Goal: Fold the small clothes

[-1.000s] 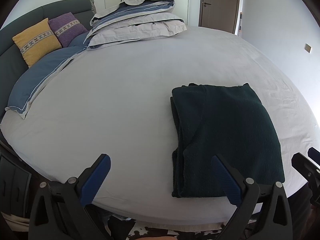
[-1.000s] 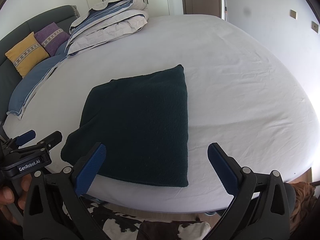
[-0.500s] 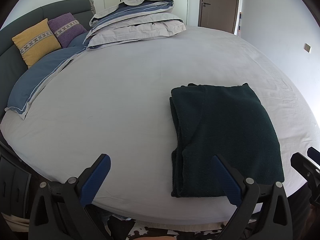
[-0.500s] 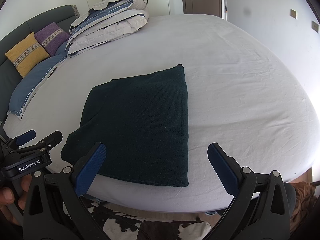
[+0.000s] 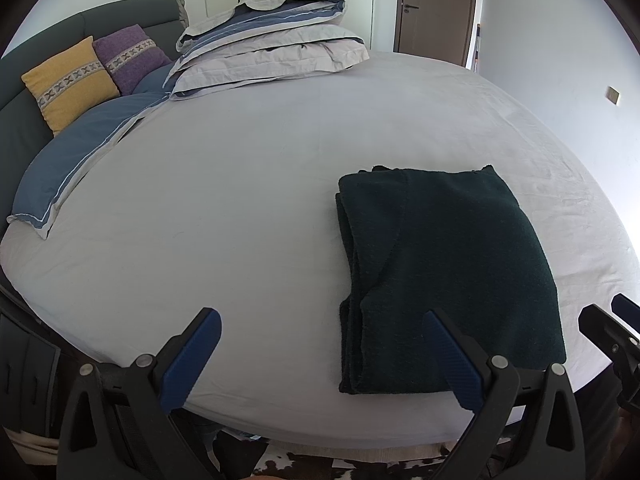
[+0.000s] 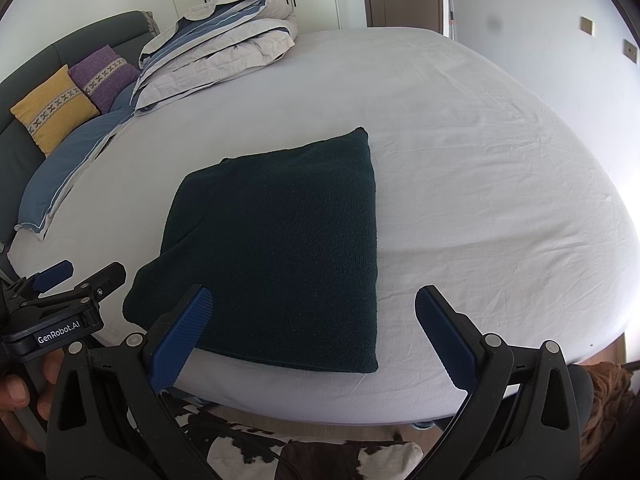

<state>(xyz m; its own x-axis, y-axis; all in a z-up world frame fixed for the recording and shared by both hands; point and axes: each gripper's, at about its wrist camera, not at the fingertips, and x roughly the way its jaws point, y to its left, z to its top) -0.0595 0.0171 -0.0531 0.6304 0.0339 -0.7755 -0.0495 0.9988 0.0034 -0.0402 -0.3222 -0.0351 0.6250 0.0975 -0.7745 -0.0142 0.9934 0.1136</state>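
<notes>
Blue-padded left tongs (image 5: 320, 356) and right tongs (image 6: 308, 332) both spread wide, empty, poised off the near edge of the bed (image 6: 500, 168). Just beyond, dark green knit garment (image 6: 288, 248) lying flat on the sheet, seemingly folded into a stacked rectangle, layered edges showing on its left side. If another fold is due: pinch all layers at both near corners, lift evenly, lay over square. Farther off, folded duvet (image 5: 276, 44) and cushions (image 5: 72, 80).
</notes>
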